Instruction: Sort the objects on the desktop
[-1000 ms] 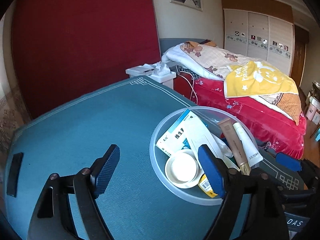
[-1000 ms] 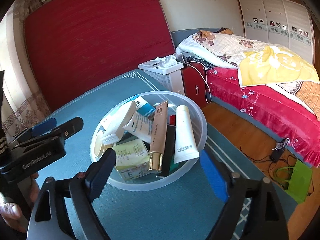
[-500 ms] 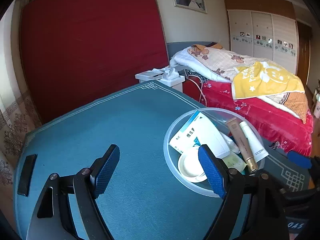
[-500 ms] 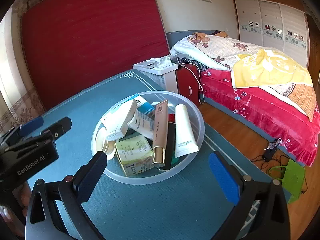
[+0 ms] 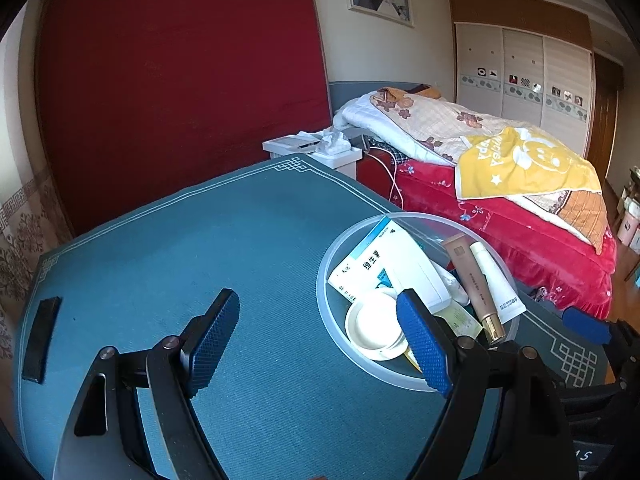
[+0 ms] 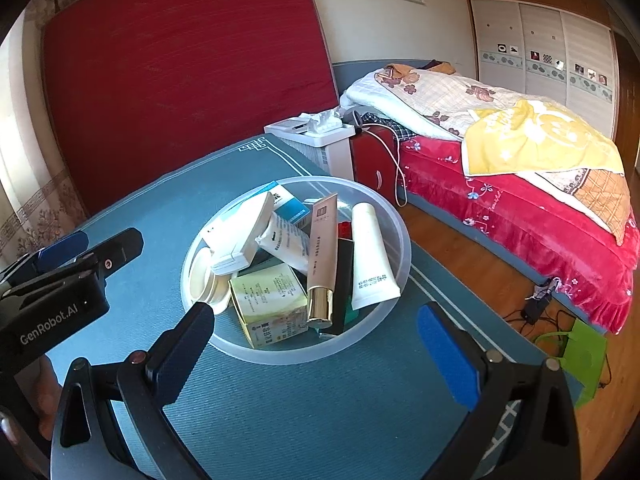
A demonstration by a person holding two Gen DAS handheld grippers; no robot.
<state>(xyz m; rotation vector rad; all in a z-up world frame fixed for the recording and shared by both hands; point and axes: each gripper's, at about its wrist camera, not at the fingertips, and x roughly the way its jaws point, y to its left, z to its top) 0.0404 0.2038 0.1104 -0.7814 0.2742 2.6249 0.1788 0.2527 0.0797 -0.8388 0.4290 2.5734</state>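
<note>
A clear plastic bowl (image 6: 407, 248) stands on the blue table, filled with toiletries. Among them are a white tube (image 6: 372, 256), a beige tube with a gold cap (image 6: 320, 256), a pale green box (image 6: 272, 300), a white-and-blue box (image 6: 290, 206) and a round white jar (image 6: 202, 276). My right gripper (image 6: 316, 314) hovers open just before the bowl's near rim, nothing between its blue pads. My left gripper (image 5: 318, 304) is open too, over bare cloth to the left of the bowl (image 5: 325, 280). Its right finger overlaps the bowl's edge in the left wrist view.
A flat black object (image 5: 40, 338) lies near the table's left edge. Beyond the far corner stands a white bedside unit (image 5: 316, 152), with a bed (image 5: 520, 208) to the right. A red mattress leans on the wall. A green bag (image 6: 576, 352) lies on the floor.
My right gripper's jaws have spread a little wider and it has drawn slightly back from the bowl. The left gripper has barely shifted; the bowl's contents lie as before.
</note>
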